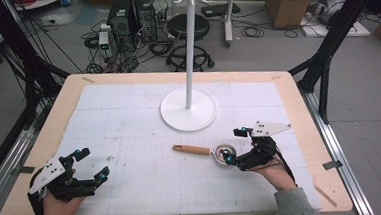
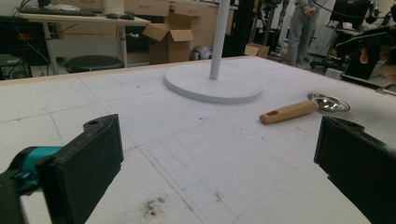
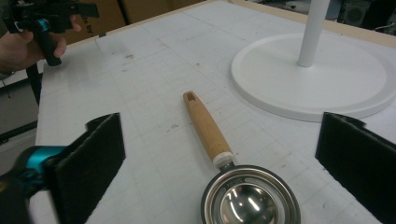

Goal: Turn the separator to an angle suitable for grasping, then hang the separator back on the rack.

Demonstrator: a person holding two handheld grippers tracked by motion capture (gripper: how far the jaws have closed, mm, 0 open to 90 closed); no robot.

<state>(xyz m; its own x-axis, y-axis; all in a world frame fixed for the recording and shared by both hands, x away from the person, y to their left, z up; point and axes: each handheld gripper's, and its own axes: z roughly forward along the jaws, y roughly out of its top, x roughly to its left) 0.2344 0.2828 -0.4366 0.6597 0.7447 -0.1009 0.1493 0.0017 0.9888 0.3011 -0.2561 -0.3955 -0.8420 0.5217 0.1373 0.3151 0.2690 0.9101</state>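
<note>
A small metal strainer with a round steel bowl and a light wooden handle [image 1: 207, 150] lies flat on the white gridded surface [image 1: 144, 125], in the right half and somewhat nearer to the front edge than to the far edge. Its handle points toward the left edge, and its bowl is at the right end. In the right gripper view the bowl is low in the middle, with the handle [image 3: 206, 128] running away from it across the grid lines.

The right gripper [image 1: 236, 146] is held by a hand near the front right corner. Its fingers are wide apart and grip nothing. The bowl of the strainer sits just at the lower finger tip in the high view, and I cannot tell if they touch. In the right gripper view the two black fingers [image 3: 91, 154] stand at both sides of the strainer and their pads are clearly off it.

The left gripper [image 1: 93, 166] is near the front left corner, well apart from the strainer. Its fingers [image 2: 88, 161] are also spread open, with only bare surface between them.

A white stand with a round flat base and a thin upright pole [image 1: 188, 107] is in the middle of the surface, closer to the far edge. The strainer lies near the front rim of this base but does not touch it.
</note>
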